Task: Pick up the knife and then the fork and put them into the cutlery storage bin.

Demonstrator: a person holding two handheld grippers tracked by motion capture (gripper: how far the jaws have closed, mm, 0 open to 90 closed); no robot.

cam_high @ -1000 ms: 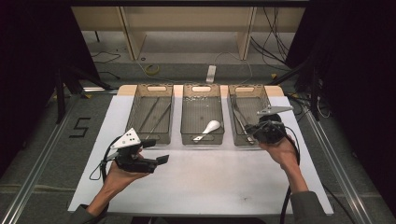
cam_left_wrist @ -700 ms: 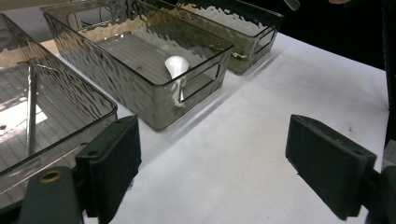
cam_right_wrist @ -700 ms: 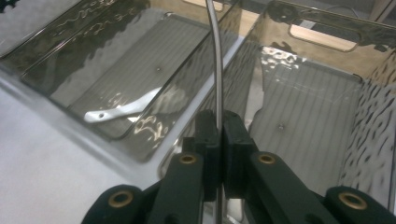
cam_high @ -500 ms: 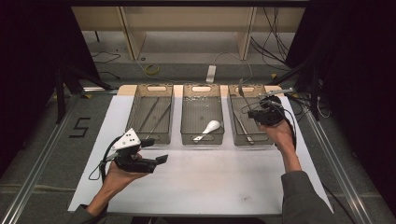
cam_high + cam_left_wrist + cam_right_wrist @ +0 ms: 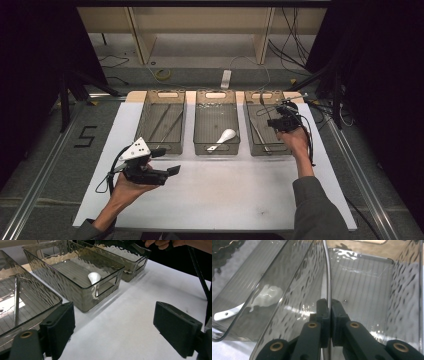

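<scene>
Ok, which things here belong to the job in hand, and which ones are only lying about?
In the job:
right gripper, shut on a thin metal rod
right bin, below that gripper

Lying about:
white spoon in the middle bin
metal rods in the left bin
left gripper, open above the table
power strip on the floor

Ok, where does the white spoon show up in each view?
High view: the white spoon lies in the middle bin, near its front wall.
Left gripper view: upper centre, its bowl seen above the bin's rim.
Right gripper view: at left, blurred through the rippled wall.
Shared landmark: the middle bin around it.
</scene>
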